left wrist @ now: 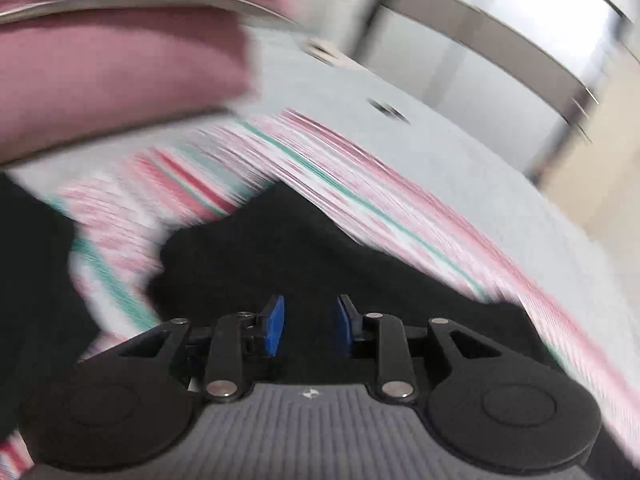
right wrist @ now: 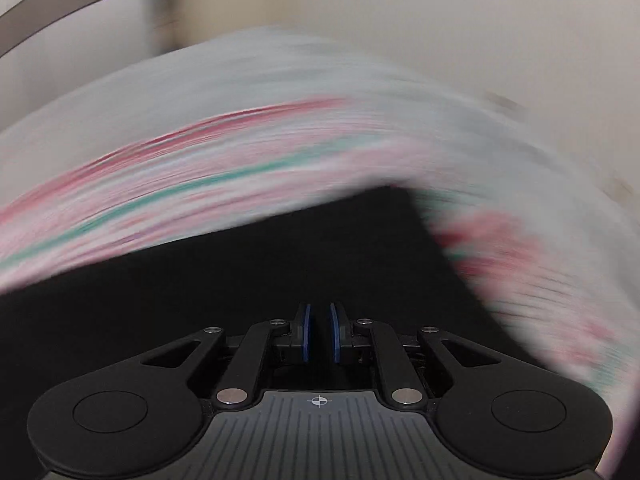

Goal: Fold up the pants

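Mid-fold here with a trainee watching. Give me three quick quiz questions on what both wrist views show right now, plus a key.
1. True or false: the left hand-held gripper is clamped on the black pants.
2. What lies under the pants: A a striped cloth, B bare wood, C a metal tray?
3. Fill in: the right hand-held gripper shows a ___ gap between its blue pads.

Key: 1 false, its pads stand apart with nothing between; 2 A; 3 narrow.

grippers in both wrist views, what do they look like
The left gripper and right gripper look alike: matte black linkage arms with silver pivot pins, two round black discs at the base, and a ribbed grey plate with a small centre marking. Each finger carries a blue pad. No cables or sleeves show.
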A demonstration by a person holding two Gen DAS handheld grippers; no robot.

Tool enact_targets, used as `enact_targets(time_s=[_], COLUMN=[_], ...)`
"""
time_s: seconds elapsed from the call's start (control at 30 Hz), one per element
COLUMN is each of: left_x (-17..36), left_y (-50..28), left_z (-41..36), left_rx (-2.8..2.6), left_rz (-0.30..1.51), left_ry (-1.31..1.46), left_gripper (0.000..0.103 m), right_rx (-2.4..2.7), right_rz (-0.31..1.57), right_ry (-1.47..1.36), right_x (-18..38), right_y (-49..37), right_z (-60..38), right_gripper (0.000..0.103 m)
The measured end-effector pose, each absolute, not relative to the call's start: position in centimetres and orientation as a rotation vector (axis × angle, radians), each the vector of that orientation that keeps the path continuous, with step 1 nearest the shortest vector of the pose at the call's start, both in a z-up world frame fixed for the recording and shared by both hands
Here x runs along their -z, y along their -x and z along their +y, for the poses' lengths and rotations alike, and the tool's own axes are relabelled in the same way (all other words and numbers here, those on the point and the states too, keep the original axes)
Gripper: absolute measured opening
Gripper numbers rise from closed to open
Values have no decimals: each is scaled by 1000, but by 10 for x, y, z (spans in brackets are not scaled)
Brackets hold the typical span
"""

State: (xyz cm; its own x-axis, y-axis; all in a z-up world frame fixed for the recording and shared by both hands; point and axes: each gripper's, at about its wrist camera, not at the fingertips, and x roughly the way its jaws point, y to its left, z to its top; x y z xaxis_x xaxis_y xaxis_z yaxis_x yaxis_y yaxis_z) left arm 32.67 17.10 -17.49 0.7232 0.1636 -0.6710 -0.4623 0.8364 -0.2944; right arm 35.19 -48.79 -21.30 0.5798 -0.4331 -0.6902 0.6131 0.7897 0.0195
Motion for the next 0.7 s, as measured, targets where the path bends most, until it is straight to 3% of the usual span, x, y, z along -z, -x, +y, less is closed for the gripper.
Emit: enact_targets(time_s=[0.2, 0.33, 0.4, 0.5, 0.6, 0.63, 0.7], left_x=[215, 228, 229, 230, 230, 232, 230], left_y=[-360, -368, -366, -368, -370, -371, -366], left_z=[99, 69, 63, 61, 65, 61, 62], left_rx=[-117, -66, -55, -50, -42, -40, -37], left_rz=[848, 865, 860, 864, 868, 868, 867], left_ry=[396, 267, 210, 177, 183, 180, 191], left_gripper=[53, 54, 55, 56, 56, 56, 55], right_rx=[617, 451, 385, 258, 199, 169, 71], right_rz=[581, 624, 653, 746, 742, 719, 657], right_ry=[-393, -304, -287, -526, -493, -442, -303], right_x=[200, 200, 201, 208, 202, 196, 183], right_y=[-307, -350, -369, -393, -403, -404, -394], right_z=[-551, -544, -549, -569, -563, -555, -527], right_gripper=[22, 57, 58, 60, 60, 53, 29])
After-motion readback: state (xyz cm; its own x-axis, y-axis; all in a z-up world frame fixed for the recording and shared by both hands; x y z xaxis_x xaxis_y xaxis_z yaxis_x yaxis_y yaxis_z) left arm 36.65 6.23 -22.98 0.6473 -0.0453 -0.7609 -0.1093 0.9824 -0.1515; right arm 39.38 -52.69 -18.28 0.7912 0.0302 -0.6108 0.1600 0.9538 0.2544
